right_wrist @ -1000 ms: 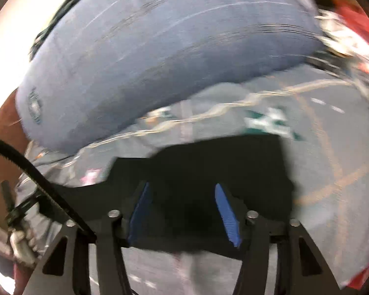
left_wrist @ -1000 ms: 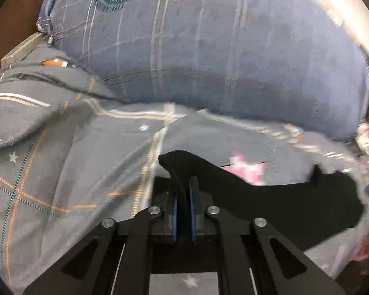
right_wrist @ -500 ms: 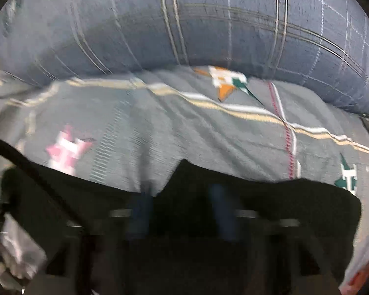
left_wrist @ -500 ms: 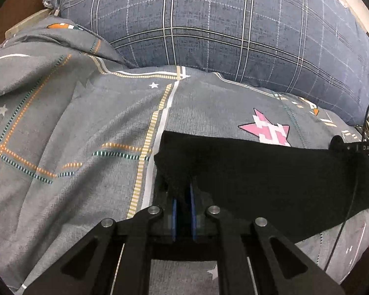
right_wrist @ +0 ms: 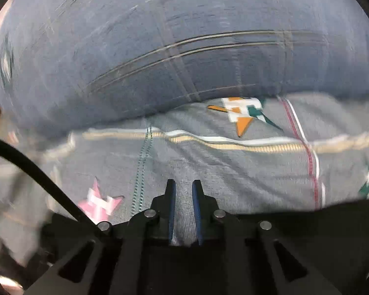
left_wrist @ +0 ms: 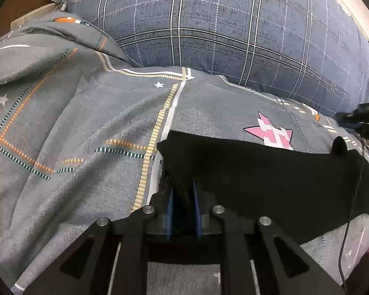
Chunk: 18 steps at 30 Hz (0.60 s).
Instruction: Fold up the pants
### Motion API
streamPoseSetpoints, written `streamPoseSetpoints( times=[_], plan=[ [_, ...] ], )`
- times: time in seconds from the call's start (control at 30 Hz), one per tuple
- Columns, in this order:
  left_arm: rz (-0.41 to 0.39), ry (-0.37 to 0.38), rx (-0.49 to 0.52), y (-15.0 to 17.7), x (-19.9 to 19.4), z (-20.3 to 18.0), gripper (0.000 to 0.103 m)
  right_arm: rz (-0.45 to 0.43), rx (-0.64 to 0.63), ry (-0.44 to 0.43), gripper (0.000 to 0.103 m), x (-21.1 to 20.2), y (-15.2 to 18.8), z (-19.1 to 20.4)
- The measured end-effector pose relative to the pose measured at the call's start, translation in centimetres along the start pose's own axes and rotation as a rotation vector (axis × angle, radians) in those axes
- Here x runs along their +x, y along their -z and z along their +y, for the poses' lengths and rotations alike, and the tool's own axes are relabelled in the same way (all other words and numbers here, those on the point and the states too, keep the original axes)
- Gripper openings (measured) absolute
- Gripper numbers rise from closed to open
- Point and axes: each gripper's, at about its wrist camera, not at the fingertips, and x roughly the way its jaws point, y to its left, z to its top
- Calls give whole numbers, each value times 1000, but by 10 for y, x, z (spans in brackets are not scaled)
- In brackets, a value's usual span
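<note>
The pants (left_wrist: 270,172) lie as a black band across a bed, on a grey sheet (left_wrist: 73,135) printed with stars and dashed lines. In the left wrist view they fill the lower right, from a corner near centre out toward 3 o'clock, their far edge running just below a pink star (left_wrist: 273,132) on the sheet.

The left claw (left_wrist: 182,191) sits at 6 o'clock with its blue pads nearly together, pinching the pants' near-left corner; dark cloth fills the narrow gap between them. Beyond the pants, from 10 to 2 o'clock, a big blue plaid pillow (left_wrist: 221,32) rests on the sheet. At 3 o'clock a dark, blurred piece of gear shows at the frame edge, too unclear to name, and a thin black cable (left_wrist: 351,211) hangs over the right end of the pants.

The right wrist view is smeared by motion. The right claw (right_wrist: 183,196) has its pads drawn close with a slim gap, and through that gap only grey sheet (right_wrist: 233,172) shows; no cloth is seen between them. The pants (right_wrist: 332,221) appear as a black mass along the bottom, from 8 to 4 o'clock, under and beside the claw's frame. A black cable (right_wrist: 37,172) crosses at 8 o'clock, just by the pink star (right_wrist: 98,204). An orange and green star (right_wrist: 243,113) lies at 1 o'clock, just under the pillow (right_wrist: 160,49), which fills the upper half.
</note>
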Motion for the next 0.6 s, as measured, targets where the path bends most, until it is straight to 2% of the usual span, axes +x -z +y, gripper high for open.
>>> streamPoseSetpoints(
  times=[0.03,0.07,0.13,0.17,0.23,0.3,0.43,0.53,0.6],
  plan=[
    [-3,10,-16,-1,-6,3,13,-34,23,-43,20,-18,0,-12],
    [-10,17,-26,-1,-11,6,13,-56,27,-50,26,-32,-1,-22],
    [-48,27,-50,-1,-31,11,17,-119,34,7,52,-74,4,-56],
    [-66,30,-58,0,-41,13,21,-137,37,35,55,-87,6,-69],
    [-104,20,-87,5,-64,12,38,-155,51,117,57,-119,14,-110],
    [-127,36,-112,12,-83,4,43,-155,67,164,58,-138,23,-139],
    [-135,34,-131,29,-106,-17,46,-184,176,206,65,-164,42,-212],
    [-100,56,-147,41,-111,-31,46,-159,255,167,65,-154,49,-247],
    [-64,71,-154,48,-110,-39,46,-108,296,142,66,-135,55,-262]
  ],
)
